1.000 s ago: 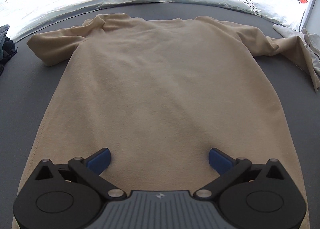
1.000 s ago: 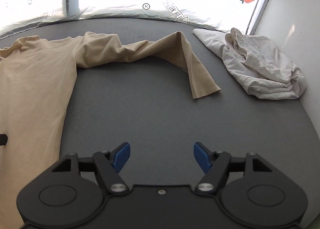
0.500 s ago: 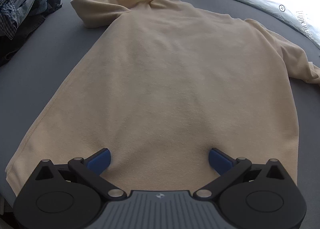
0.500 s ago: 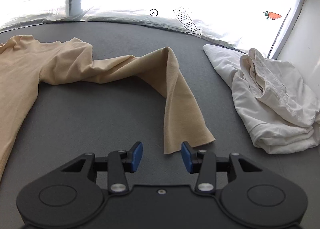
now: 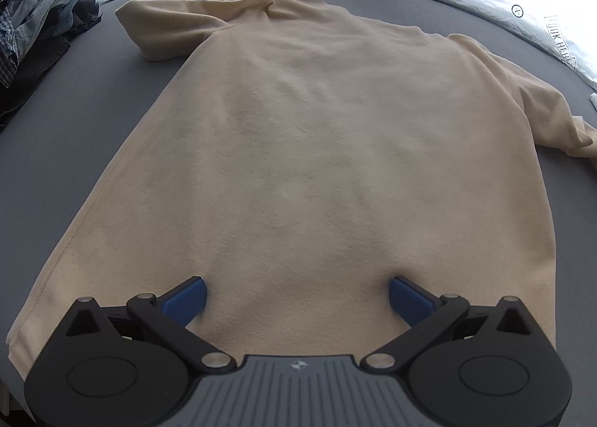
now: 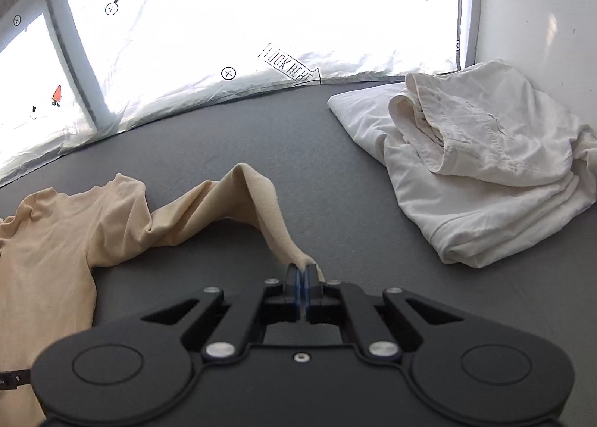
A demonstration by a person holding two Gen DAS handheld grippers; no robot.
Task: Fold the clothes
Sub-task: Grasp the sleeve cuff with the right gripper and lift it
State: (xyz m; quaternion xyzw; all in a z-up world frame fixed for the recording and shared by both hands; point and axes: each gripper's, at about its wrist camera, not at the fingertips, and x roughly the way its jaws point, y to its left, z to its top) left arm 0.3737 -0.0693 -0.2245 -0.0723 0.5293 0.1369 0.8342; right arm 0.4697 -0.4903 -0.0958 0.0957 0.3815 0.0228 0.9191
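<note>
Beige long-sleeved shirt (image 5: 328,150): spread flat on the grey table (image 5: 74,121), collar at the far end, hem nearest the left gripper.

Left gripper (image 5: 296,298): jaws wide apart, blue pads resting on the shirt near the hem; nothing clamped.

Right gripper (image 6: 303,277): jaws have just been closing and are now together, clamped on the cuff of the sleeve (image 6: 261,203), which rises from the table in a ridge.

Pile of dark and denim clothes (image 5: 33,31): far left corner, apart from the shirt.

Folded white garment (image 6: 485,165): to the right of the sleeve, against the white wall (image 6: 541,9), not touching the sleeve.

Backdrop: bright window sheet (image 6: 261,16) with carrot and arrow stickers.
</note>
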